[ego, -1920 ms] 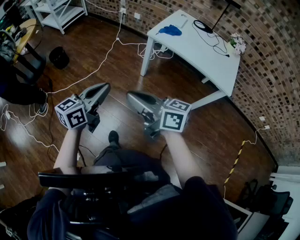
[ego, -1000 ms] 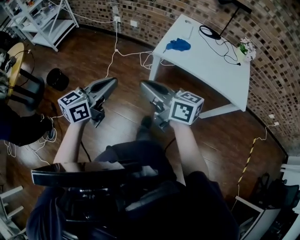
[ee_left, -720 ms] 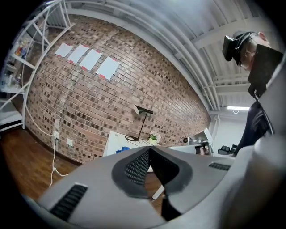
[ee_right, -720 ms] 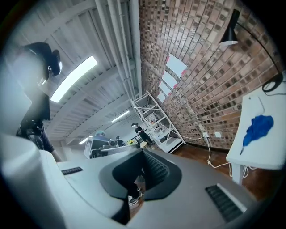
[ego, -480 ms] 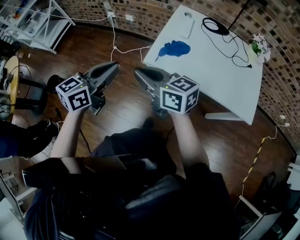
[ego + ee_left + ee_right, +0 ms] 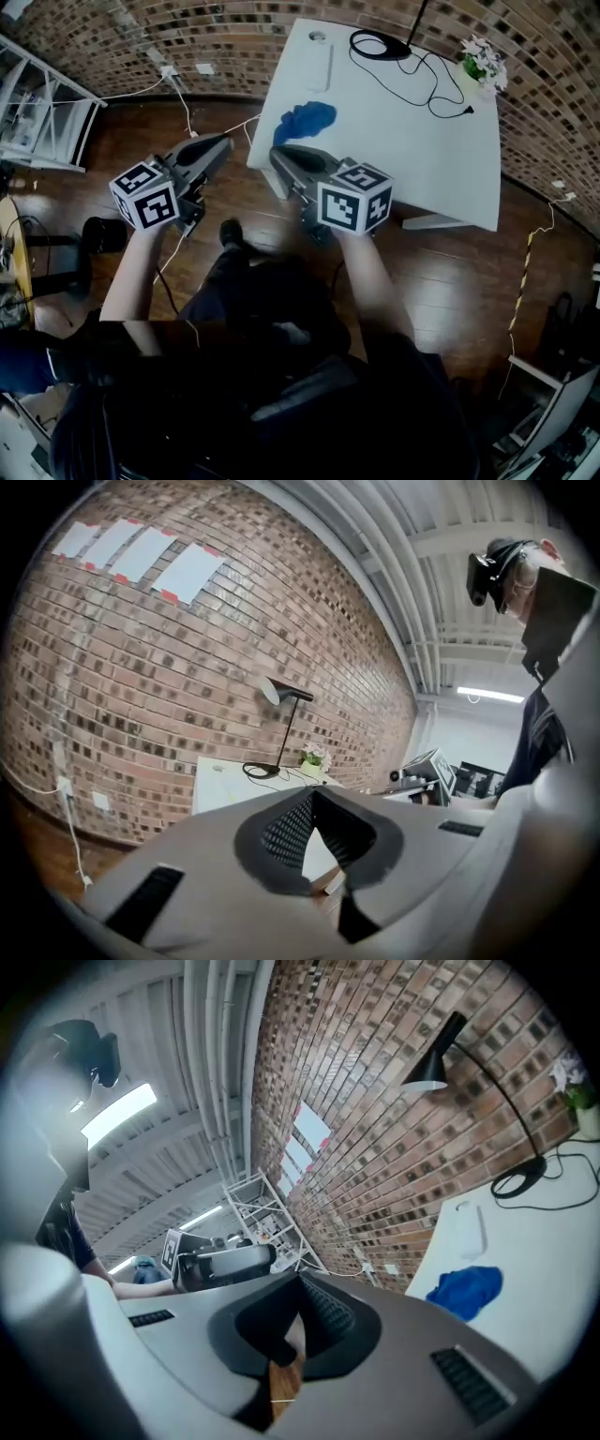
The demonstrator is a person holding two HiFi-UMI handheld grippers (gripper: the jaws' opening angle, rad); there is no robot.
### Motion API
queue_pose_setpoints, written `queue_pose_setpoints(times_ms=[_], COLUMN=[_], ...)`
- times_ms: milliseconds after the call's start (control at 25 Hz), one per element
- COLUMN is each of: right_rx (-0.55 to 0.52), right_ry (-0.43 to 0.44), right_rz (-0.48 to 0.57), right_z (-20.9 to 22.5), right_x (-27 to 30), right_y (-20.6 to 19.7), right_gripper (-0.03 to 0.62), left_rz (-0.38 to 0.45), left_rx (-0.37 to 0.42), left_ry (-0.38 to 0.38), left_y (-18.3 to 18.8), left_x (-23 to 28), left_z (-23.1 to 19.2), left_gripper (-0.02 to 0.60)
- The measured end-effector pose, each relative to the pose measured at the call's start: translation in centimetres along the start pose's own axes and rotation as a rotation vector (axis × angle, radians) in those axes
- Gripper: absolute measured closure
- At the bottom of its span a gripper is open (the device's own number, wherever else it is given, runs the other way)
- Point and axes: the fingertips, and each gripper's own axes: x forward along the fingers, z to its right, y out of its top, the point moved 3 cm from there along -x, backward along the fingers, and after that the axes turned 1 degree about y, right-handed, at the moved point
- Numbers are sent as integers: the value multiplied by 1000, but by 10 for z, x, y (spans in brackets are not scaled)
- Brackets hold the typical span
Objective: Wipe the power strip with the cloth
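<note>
A crumpled blue cloth (image 6: 305, 120) lies near the front left corner of the white table (image 6: 422, 141). Behind it a white power strip (image 6: 323, 64) lies flat. The right gripper view also shows the cloth (image 6: 466, 1291) and the power strip (image 6: 469, 1232). My left gripper (image 6: 228, 141) hangs over the wooden floor, left of the table corner, shut and empty. The right gripper (image 6: 274, 152) is at the table's front edge, just short of the cloth, also shut with nothing in it. In the gripper views the left gripper (image 6: 312, 792) and right gripper (image 6: 300, 1279) show closed jaws.
On the table's far side are a black lamp base with a coiled cable (image 6: 380, 44) and a small flower pot (image 6: 483, 58). A brick wall (image 6: 187, 37) runs behind. A white metal shelf (image 6: 37, 122) stands left, with white cables (image 6: 183, 108) on the floor.
The table and cloth have come much closer and now lie just ahead of both grippers. The grippers moved forward side by side. Both stayed shut.
</note>
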Motion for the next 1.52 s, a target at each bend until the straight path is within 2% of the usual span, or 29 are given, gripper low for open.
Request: queue_pose_setpoints(times_ms=[160, 320, 520, 760, 1000, 1080, 1120, 1320, 1400, 1520], right_rx=[30, 50, 104, 133, 127, 111, 103, 127, 152, 161], right_ry=[-96, -212, -341, -512, -692, -741, -767, -860, -870, -921], right_rz=[11, 24, 34, 64, 52, 44, 40, 58, 55, 34], right_z=[30, 55, 77, 106, 145, 159, 166, 199, 210, 227], right_x=[9, 41, 107, 155, 142, 132, 126, 101, 92, 77], right_y=[8, 20, 29, 40, 43, 42, 41, 34, 31, 25], right_gripper=[608, 608, 608, 608, 608, 606, 568, 554, 405, 381], left_rz=[-13, -8, -41, -62, -134, -159, -173, -274, -314, -375], left_rx=[50, 23, -15, -69, -52, -26, -10, 72, 117, 164], left_ry=[-94, -182, -311, -342, -411, -429, -437, -473, -494, -524], left_y=[15, 32, 48, 70, 68, 68, 68, 74, 72, 59], left_x=[27, 43, 45, 49, 88, 104, 113, 166, 189, 221], left_z=[-31, -86, -164, -245, -259, -260, -260, -261, -255, -248], left_gripper=[572, 573, 574, 574, 574, 573, 574, 574, 573, 572])
